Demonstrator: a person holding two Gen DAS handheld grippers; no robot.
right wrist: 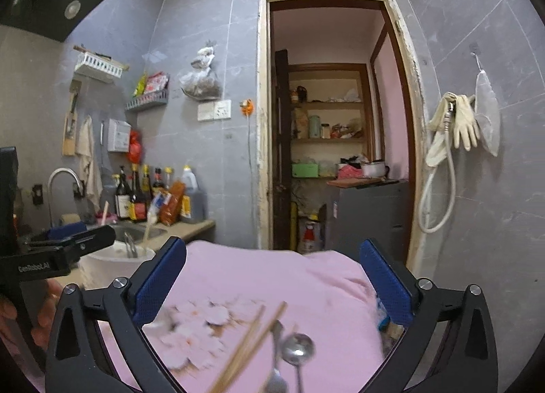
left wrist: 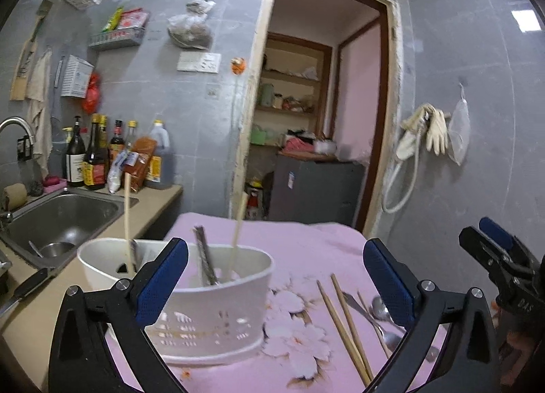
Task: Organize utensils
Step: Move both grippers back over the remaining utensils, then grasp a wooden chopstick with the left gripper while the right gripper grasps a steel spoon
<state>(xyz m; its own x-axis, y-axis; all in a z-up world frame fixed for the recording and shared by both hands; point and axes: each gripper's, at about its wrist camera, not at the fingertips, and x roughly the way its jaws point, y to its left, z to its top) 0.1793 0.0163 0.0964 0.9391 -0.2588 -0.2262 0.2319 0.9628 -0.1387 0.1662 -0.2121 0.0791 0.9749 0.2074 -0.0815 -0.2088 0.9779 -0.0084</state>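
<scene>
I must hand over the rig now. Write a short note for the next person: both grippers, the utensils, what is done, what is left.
Left gripper: jaws wide open, empty, facing the white holder.
Right gripper: jaws wide open, empty, above the loose utensils.
Done: two pale chopsticks and a dark-handled utensil stand in the holder.
Left: wooden chopsticks, spoons and a knife-like piece lie on the pink cloth.

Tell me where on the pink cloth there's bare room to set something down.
Free: the far part of the pink cloth, between the white utensil holder and the doorway side. Crowded: the near right, where the chopsticks and spoons lie loose, and the left, taken by the holder.
</scene>
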